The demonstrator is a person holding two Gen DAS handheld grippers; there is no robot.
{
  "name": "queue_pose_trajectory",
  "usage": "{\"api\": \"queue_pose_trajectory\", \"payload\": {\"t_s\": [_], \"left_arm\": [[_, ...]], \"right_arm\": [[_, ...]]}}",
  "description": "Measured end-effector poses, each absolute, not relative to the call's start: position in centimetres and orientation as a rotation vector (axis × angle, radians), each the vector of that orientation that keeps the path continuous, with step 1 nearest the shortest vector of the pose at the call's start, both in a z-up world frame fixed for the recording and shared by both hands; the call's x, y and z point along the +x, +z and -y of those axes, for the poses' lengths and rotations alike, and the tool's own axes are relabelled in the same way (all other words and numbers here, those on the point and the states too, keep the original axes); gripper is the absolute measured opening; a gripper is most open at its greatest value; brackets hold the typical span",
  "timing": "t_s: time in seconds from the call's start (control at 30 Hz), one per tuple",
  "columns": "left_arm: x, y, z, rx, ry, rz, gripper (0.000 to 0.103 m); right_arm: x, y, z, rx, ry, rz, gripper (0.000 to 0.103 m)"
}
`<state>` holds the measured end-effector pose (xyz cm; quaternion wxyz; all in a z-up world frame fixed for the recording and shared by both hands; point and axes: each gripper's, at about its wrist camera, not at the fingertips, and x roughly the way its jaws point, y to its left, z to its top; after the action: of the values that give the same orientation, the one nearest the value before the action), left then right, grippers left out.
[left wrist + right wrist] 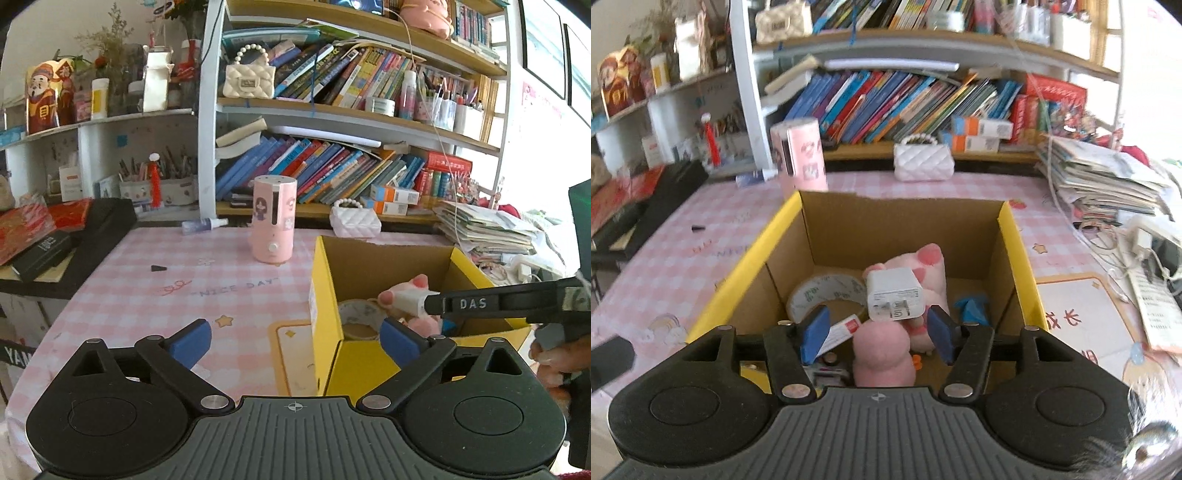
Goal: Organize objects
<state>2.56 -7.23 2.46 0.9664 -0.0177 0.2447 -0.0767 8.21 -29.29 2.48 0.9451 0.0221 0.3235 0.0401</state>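
In the left wrist view, the left gripper is hovering over the near part of the table with its jaws spread wide and nothing between them, its right finger sitting in front of the near left corner of the yellow box. The pink checked cloth is showing the words "NICE DAY" in the middle, and a pink cylinder with a cartoon girl sticker is standing farther back, a small spray bottle lying to its left. From the right, the right gripper's black finger marked "DAS" is reaching over the box beside the white charger, though whether it is touching the charger cannot be told here; a hand is showing at the right edge. In the right wrist view, the right gripper is looking down into the same box, its jaws partly apart and clear of the charger, which is lying prongs-up on the pink plush toy; small grey print on its face is too blurred to read. Only this view is showing the box's contents in full: a roll of printed tape to the left, a blue object to the right, and a red-and-white card under the left finger. A white quilted purse is standing beyond the box.
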Motion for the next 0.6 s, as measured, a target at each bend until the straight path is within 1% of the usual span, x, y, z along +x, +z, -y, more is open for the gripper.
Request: {"api": "queue_pose_trajectory", "payload": {"t_s": [0.13, 0.27, 0.33, 0.43, 0.53, 0.6], "left_arm": [[1.7, 2.3, 6.3, -0.042, -0.148, -0.501, 0.1], [0.9, 2.0, 5.4, -0.046, -0.134, -0.514, 0.101], [0.6, 1.8, 5.0, -0.025, -0.109, -0.532, 0.101], [0.2, 1.5, 4.7, 0.023, -0.067, -0.555, 0.101], [-0.5, 1.3, 4.1, 0.03, -0.059, -0.568, 0.101], [-0.9, 1.3, 3.7, 0.028, -0.06, -0.573, 0.101]], "right_arm": [[5.9, 2.9, 27.8, 0.06, 0.066, -0.635, 0.066], [3.6, 2.8, 26.0, 0.039, 0.059, -0.622, 0.069], [2.5, 2.6, 25.2, 0.025, 0.056, -0.623, 0.073], [1.4, 2.5, 24.4, 0.01, 0.05, -0.622, 0.075], [0.4, 2.3, 23.7, 0.003, 0.036, -0.611, 0.08], [-0.2, 2.1, 23.3, -0.001, 0.027, -0.614, 0.082]]}}
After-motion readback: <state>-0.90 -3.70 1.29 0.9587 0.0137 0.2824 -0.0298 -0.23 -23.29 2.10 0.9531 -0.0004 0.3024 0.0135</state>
